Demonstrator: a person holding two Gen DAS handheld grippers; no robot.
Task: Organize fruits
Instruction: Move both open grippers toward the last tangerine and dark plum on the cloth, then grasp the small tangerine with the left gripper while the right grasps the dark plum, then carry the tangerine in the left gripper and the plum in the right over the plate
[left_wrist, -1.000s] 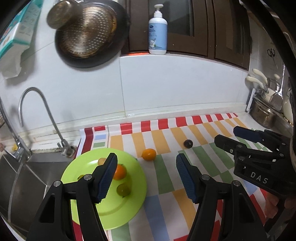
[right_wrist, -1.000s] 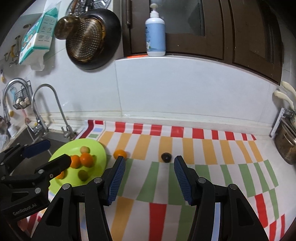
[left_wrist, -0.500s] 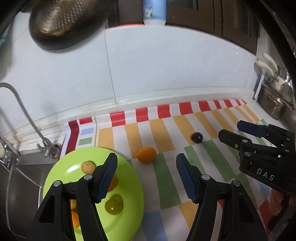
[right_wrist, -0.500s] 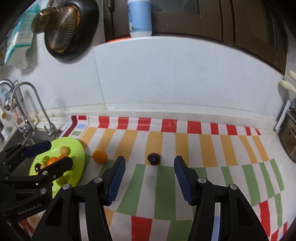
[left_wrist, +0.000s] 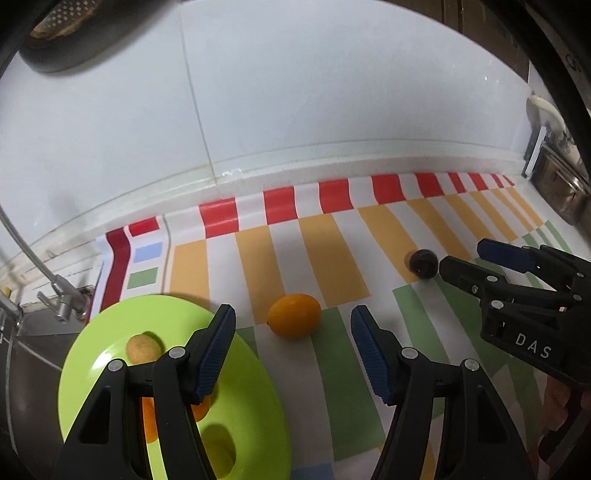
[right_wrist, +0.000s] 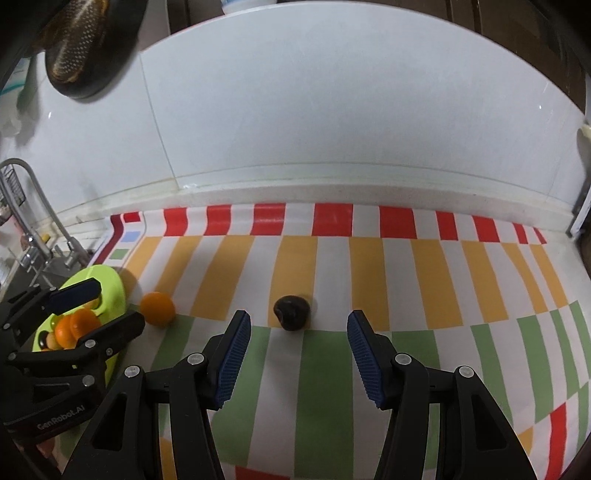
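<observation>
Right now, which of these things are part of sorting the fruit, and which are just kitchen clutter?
Part of the job:
- orange fruit on the striped mat
- dark fruit on the mat
- green plate holding fruit
- left gripper, open
- right gripper, open

Just lying about:
- tap
- hanging pan
- striped mat

On my counter the striped mat runs back to the wall. At its left end sits the plate, beside the sink, with several small fruits in it. Just right of the plate lies one fruit on the mat; farther right and a little further back lies the dark fruit, apart from it.
</observation>
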